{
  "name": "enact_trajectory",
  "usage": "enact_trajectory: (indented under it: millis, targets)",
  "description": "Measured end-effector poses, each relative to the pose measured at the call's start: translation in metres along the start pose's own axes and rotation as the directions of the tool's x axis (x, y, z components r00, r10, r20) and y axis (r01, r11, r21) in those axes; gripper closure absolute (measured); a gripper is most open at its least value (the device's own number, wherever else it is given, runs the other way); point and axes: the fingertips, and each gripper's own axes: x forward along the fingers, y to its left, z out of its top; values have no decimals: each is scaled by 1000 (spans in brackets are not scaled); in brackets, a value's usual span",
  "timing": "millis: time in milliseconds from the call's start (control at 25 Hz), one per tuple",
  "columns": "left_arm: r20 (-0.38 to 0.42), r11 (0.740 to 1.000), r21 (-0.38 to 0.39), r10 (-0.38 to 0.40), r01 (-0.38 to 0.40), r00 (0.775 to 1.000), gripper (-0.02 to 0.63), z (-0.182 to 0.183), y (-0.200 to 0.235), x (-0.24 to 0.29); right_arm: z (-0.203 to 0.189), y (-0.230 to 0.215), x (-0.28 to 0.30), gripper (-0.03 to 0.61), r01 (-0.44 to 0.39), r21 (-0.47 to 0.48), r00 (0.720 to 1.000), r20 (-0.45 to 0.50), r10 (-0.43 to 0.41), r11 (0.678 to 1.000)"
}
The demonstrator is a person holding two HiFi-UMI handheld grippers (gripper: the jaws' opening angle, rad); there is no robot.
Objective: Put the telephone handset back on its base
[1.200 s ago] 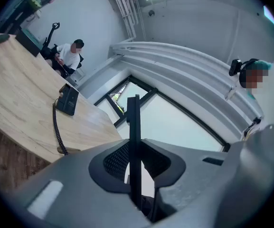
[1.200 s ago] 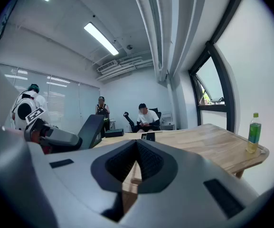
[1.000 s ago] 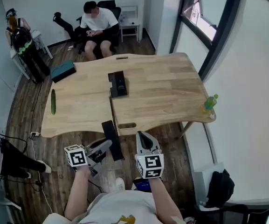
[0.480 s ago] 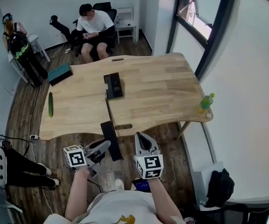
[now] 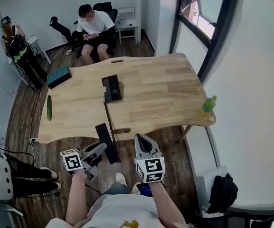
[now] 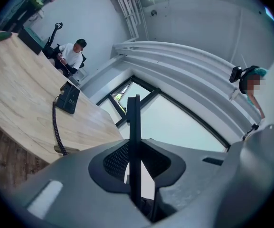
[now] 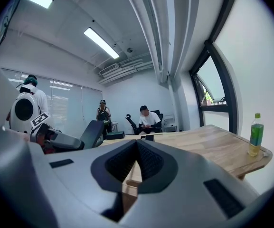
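In the head view the black phone base (image 5: 111, 88) lies on the wooden table (image 5: 160, 94), left of centre. Its coiled cord (image 5: 109, 120) runs off the near edge to the black handset (image 5: 106, 141), held below and in front of the table. My left gripper (image 5: 98, 151) is shut on the handset. The left gripper view shows the handset (image 6: 134, 137) edge-on between the jaws, and the base (image 6: 68, 98) far off. My right gripper (image 5: 144, 144) hovers just right of the handset, shut on nothing; the right gripper view shows its pads (image 7: 137, 163) meeting.
A cucumber (image 5: 49, 107) and a teal box (image 5: 58, 76) lie at the table's left end. A green bottle (image 5: 207, 104) stands at its right edge. A person sits on a chair (image 5: 96, 27) beyond the table, and another stands at the far left (image 5: 18, 49).
The head view has drifted, so the table sits slightly further left and up. Both grippers and the handset keep about the same place before the table edge.
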Motion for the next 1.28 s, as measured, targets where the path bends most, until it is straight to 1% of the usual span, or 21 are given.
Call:
enact_trajectory:
  millis: [120, 280, 440, 520, 640, 800, 1080, 1280]
  targets:
    - [12, 1000, -8, -5, 5, 1000, 541, 7, 6, 8, -2, -11, 10, 575, 6, -8, 1000, -10, -6, 1000]
    - [9, 1000, -4, -6, 6, 1000, 541, 18, 17, 17, -6, -25, 28, 575, 16, -3, 1000, -26, -16, 1000]
    - [16, 1000, -6, -15, 15, 1000, 541, 40, 36, 28, -6, -34, 54, 575, 23, -7, 999, -30, -23, 1000]
    - [17, 999, -23, -27, 28, 999, 541, 51, 50, 36, -8, -39, 70, 575, 33, -12, 999, -33, -34, 999]
    - [13, 997, -56, -46, 47, 999, 541, 71, 73, 50, -12, -49, 98, 575, 49, -11, 997, -59, -49, 999]
    - [-15, 994, -84, -66, 64, 998, 541, 100, 104, 69, -13, -62, 141, 575, 75, 3, 993, -94, -75, 997]
    - [-38, 988, -131, -93, 87, 995, 541, 158, 161, 96, -8, -80, 221, 575, 113, 10, 986, -126, -111, 994]
    - [-50, 983, -154, -113, 104, 992, 541, 189, 190, 108, -9, -87, 266, 575, 136, 12, 980, -147, -133, 991]
